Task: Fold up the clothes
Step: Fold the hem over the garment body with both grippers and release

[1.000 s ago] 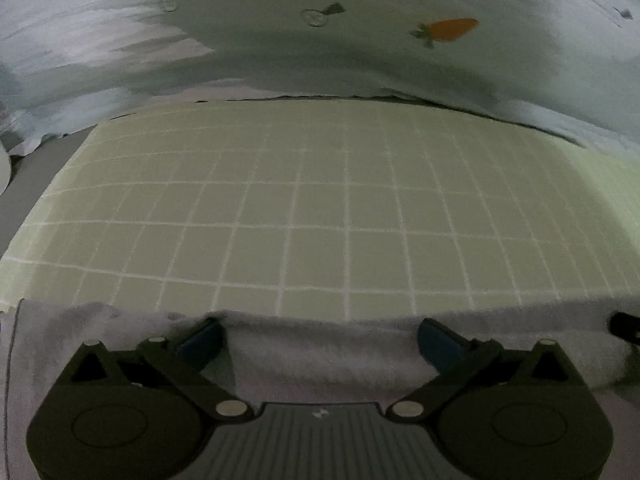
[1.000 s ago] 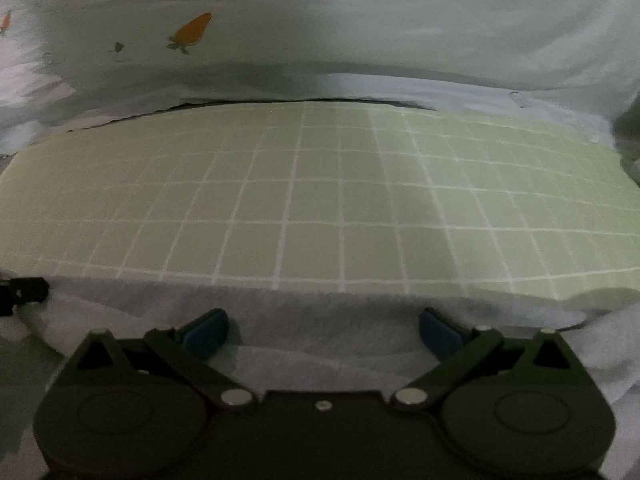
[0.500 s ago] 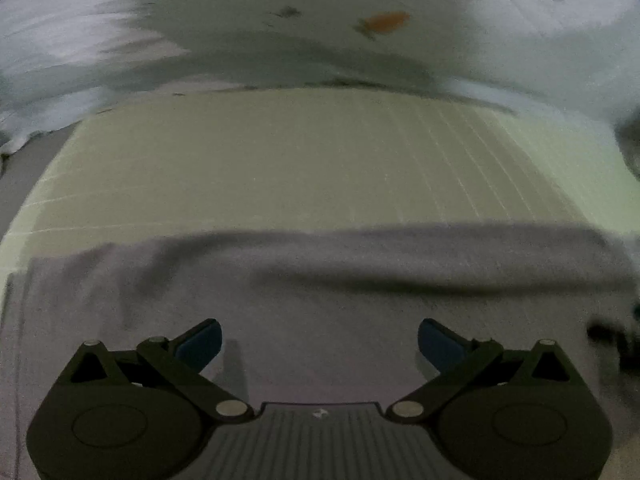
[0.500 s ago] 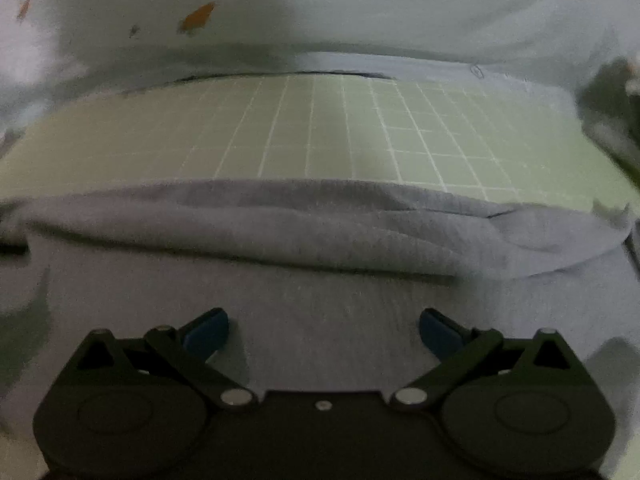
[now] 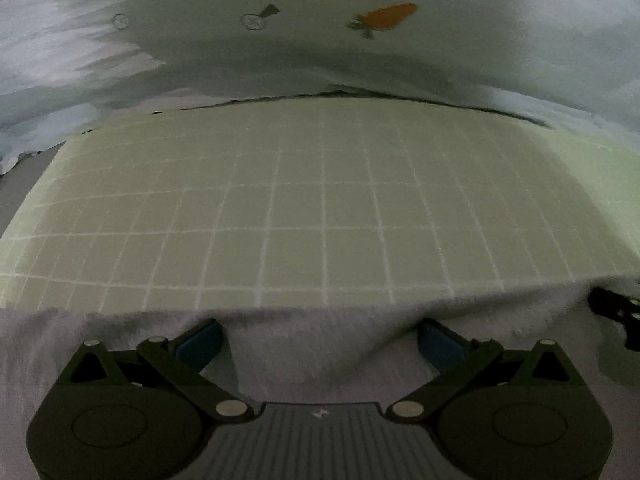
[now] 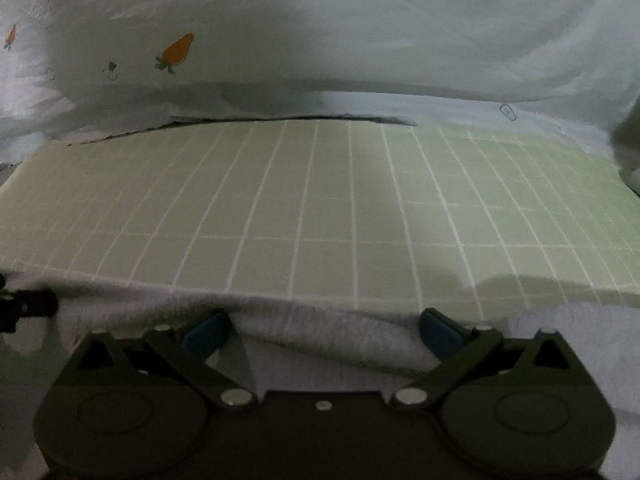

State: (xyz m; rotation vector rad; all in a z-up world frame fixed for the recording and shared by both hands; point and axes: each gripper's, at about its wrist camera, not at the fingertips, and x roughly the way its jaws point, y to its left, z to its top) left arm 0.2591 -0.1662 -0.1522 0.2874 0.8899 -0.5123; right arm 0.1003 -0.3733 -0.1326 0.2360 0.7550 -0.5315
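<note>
Sheet: carrot-print cloth (image 5: pixel 320 52) bunched along the far edge of the mat.
Mat: your green gridded mat (image 5: pixel 320 208) is the landmark.
Garment: grey garment (image 5: pixel 320 344) lies over the mat's near edge, under both tools.
Left gripper (image 5: pixel 320 342): your fingers are spread wide, grasping nothing.
Right gripper (image 6: pixel 320 336): likewise spread, above a grey fold.

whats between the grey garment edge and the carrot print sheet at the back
Only bare green grid mat lies between the grey garment and the carrot-print sheet; nothing rests on that stretch. Both wrist views show it.
</note>
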